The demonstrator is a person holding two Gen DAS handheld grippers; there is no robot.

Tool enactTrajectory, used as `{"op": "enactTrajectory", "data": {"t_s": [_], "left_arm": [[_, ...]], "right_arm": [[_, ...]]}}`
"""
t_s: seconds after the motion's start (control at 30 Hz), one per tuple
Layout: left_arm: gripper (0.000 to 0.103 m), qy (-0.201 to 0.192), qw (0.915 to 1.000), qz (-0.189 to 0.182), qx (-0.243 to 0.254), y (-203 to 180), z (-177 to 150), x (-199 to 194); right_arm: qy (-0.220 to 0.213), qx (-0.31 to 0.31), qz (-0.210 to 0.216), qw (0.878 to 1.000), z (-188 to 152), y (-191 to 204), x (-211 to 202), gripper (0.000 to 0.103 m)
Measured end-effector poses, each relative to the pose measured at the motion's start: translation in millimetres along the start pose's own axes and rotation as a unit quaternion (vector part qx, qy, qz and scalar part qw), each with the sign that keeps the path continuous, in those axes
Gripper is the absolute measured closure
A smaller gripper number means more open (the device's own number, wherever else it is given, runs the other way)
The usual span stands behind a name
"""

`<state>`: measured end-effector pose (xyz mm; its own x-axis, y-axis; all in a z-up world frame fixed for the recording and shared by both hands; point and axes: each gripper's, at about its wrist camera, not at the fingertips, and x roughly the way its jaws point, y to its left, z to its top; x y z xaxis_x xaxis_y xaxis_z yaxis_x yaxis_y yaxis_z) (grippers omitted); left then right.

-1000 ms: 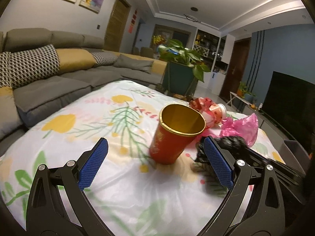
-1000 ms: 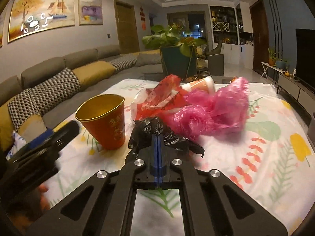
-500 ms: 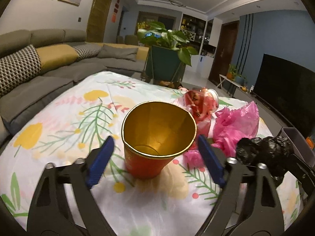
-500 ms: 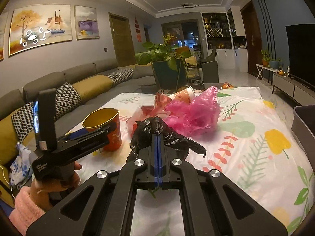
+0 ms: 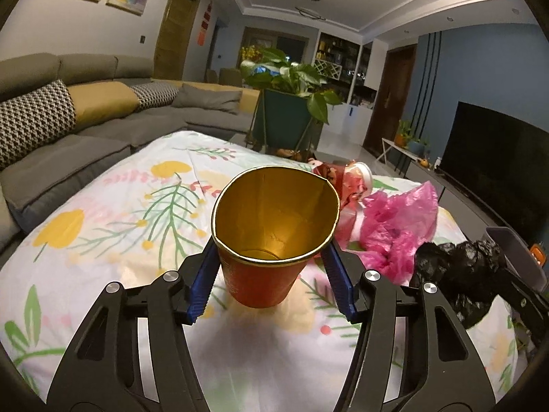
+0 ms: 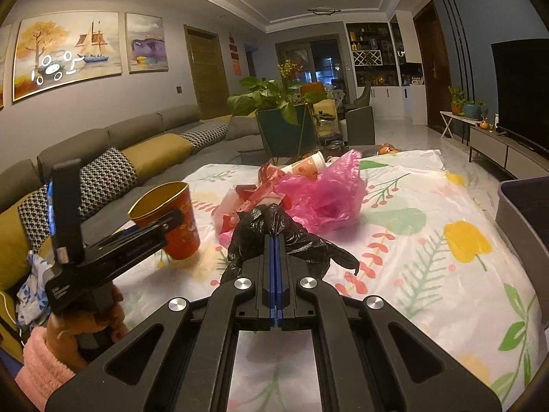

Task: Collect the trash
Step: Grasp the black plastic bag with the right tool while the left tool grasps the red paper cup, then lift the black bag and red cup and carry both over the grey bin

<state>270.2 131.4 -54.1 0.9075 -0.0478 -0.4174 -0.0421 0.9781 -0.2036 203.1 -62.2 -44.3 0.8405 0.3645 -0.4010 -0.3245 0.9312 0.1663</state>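
Since half a second ago your left gripper has pushed forward and narrowed, so its blue pads now press both sides of the red paper cup just under the gold rim; the rim looks squeezed toward an oval. That cup stands upright on the floral tablecloth, its gold inside facing you.

Your right gripper has its blue pads pressed together on a crumpled black plastic bag, held above the cloth. From the left wrist camera the same bag hangs just right of the cup.

Just past the cup lie a crumpled pink plastic bag and red wrapping, touching each other, with a tipped-over white-rimmed cup behind them.

At the right edge of the table you can see a grey bin.

Farther off stand a green potted plant and a grey sofa with patterned cushions.
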Motion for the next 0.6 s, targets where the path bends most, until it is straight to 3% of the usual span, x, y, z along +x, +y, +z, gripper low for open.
{"op": "enactTrajectory", "data": {"t_s": [0.6], "left_arm": [[0.046, -0.022, 0.9989, -0.034, 0.023, -56.8, -8.1, -56.4]], "right_arm": [[-0.047, 0.014, -0.037, 0.998, 10.2, -40.3, -64.4, 0.102]]}}
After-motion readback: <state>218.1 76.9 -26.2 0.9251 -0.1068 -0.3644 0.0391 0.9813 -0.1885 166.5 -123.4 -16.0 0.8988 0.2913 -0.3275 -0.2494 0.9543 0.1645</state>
